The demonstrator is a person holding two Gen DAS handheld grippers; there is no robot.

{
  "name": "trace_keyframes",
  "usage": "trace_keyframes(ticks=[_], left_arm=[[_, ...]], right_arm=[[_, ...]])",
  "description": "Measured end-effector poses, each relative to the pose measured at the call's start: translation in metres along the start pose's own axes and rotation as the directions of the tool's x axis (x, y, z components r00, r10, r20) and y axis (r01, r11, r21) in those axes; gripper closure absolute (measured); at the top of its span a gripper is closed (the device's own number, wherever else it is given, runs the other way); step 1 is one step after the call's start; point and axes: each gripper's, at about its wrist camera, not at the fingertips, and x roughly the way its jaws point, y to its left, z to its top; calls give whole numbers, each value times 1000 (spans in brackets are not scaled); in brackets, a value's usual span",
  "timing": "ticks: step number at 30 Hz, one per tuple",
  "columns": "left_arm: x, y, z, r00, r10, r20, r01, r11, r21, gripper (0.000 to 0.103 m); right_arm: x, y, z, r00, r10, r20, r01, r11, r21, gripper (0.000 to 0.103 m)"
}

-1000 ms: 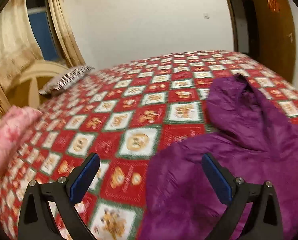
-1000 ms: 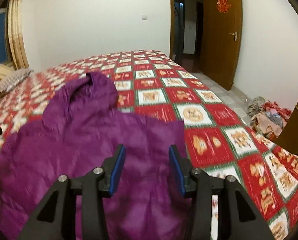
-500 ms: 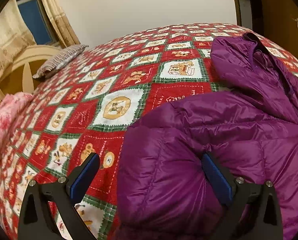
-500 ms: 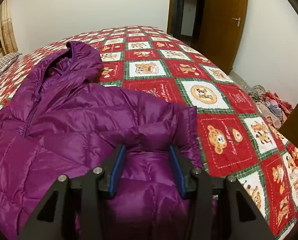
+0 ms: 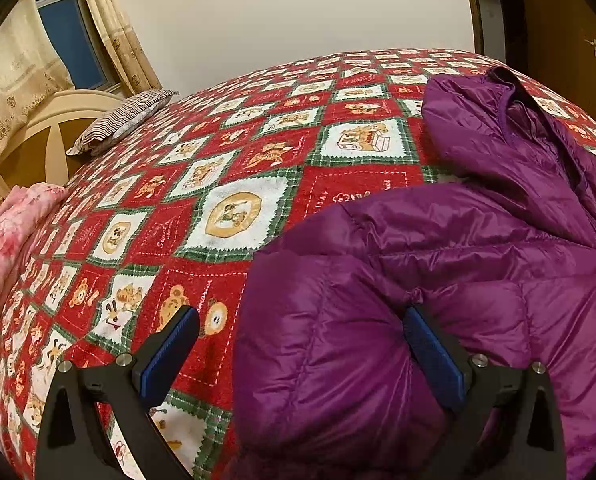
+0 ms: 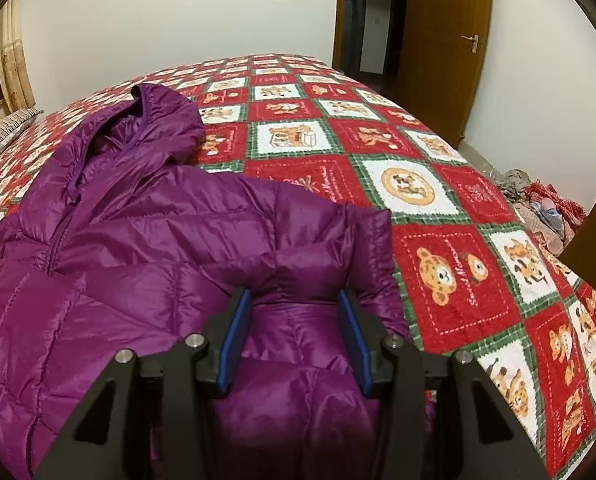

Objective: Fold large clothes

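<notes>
You have the quilted purple hooded puffer jacket (image 6: 146, 240) spread across the red patchwork bed (image 6: 449, 272), your left tool (image 5: 298, 344) wide open, right tool (image 6: 296, 336) half open astride its folded sleeve, neither gripping, so next close on fabric.

We note a bed (image 5: 258, 184) under a red patterned quilt against a plain white wall (image 6: 158, 20). A wooden door (image 6: 449, 48) stands right; curtains (image 5: 114, 28) frame the window (image 5: 66, 36).

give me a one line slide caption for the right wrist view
Right hand-held gripper straddles a puffy fold of the purple hooded jacket on a red bear-patterned bedspread.
</notes>
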Motion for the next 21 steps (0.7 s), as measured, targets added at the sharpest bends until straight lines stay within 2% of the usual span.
trace_keyframes(ticks=[21], left_arm=[[1,0,-1,1000,0,-2,0,1000,0,1]], right_arm=[[0,2,-1,1000,-12,3,12,1000,-9,53]])
